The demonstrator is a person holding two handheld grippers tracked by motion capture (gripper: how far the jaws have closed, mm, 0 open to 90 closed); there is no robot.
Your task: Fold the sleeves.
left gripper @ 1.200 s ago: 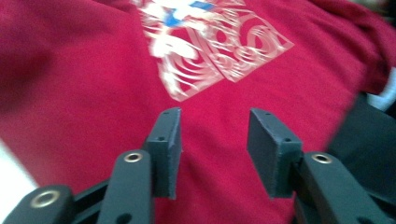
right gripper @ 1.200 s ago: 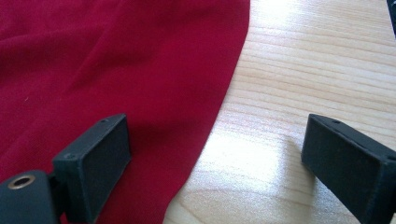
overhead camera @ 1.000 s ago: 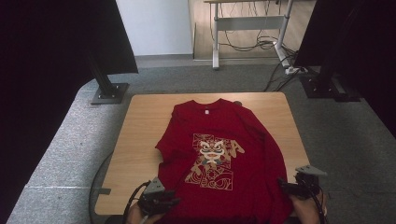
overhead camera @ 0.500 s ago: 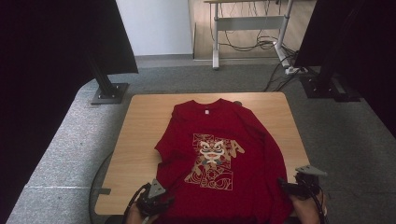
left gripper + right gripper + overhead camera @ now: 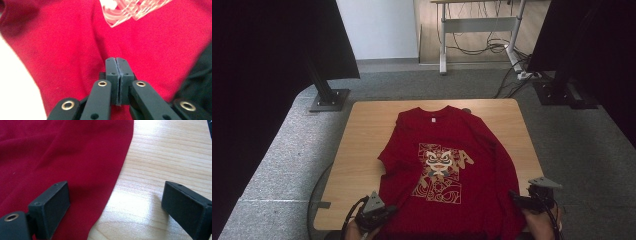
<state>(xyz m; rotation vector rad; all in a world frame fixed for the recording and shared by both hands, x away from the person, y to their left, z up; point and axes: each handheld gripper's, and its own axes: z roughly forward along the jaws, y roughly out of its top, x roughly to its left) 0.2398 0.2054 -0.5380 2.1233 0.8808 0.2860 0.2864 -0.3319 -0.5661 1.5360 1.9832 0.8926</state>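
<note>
At the near left corner of the table point(image 5: 357, 145), the left gripper point(image 5: 384, 212) sits at the bottom hem of the red T-shirt point(image 5: 447, 165). Its jaws have just been closing, and in the left gripper view they are pressed together, pad against pad; red cloth lies all around the tips, but whether a fold is caught between them I cannot tell. The likely aim is a pinch on the hem corner so that the shirt can be lifted or folded.

Over at the near right, the right gripper point(image 5: 517, 200) rests at the shirt's right edge. In the right gripper view its jaws stand spread wide, one pad over the red cloth and the other over bare wood, so that the shirt's edge point(image 5: 120, 172) runs between them without being pressed. That looks like a position ready for gripping the matching corner.

Farther out, the T-shirt lies flat and face up in the middle of the wooden table, collar at the far side, hem toward the person, with its left sleeve folded in. A cream and gold print point(image 5: 439, 172) of a lion-dance face covers the chest. A small white label point(image 5: 432, 120) sits inside the collar, too small to read, and the figures around the print cannot be made out as words.
</note>
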